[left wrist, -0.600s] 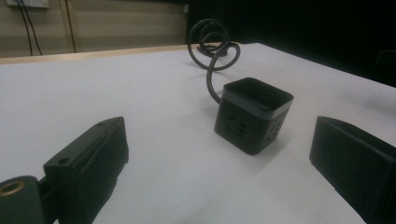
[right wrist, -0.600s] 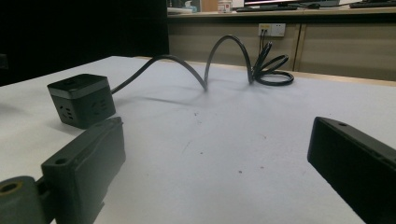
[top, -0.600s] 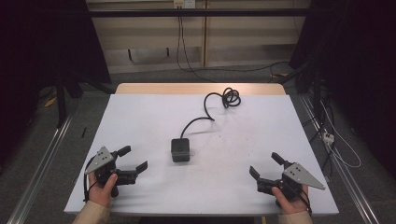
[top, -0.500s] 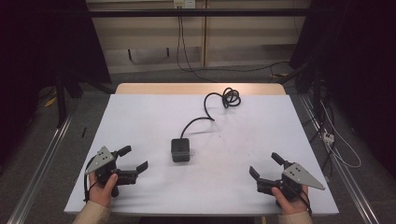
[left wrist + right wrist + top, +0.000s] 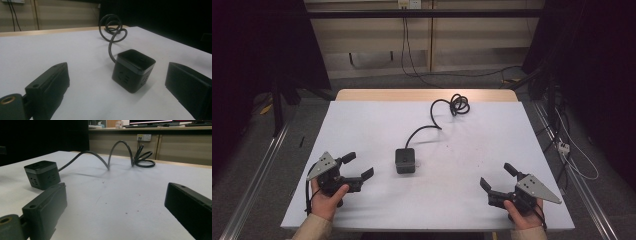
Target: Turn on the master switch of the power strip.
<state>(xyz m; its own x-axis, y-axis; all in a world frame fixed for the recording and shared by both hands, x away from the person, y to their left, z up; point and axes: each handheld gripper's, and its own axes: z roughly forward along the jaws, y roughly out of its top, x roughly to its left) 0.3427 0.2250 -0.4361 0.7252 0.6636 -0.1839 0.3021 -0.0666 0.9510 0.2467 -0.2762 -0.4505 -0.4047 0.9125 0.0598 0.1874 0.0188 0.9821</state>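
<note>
A black cube-shaped power socket (image 5: 405, 160) (image 5: 132, 70) (image 5: 42, 174) stands near the middle of the white table (image 5: 362, 125). Its black cable (image 5: 432, 125) (image 5: 120, 147) arches back to a coil (image 5: 458, 104) at the far edge. My left gripper (image 5: 358, 166) (image 5: 117, 82) rests at the front left, open, jaws pointing toward the cube with a gap of bare table between. At the front right my right gripper (image 5: 498, 178) (image 5: 115, 207) is open too, with nothing between its jaws.
The table's wooden far edge (image 5: 422, 94) faces a wall panel with an outlet (image 5: 408, 4) and hanging cords. Loose cables and a plug (image 5: 563, 146) lie on the floor at the right. Metal rails (image 5: 257, 170) run along both sides of the table.
</note>
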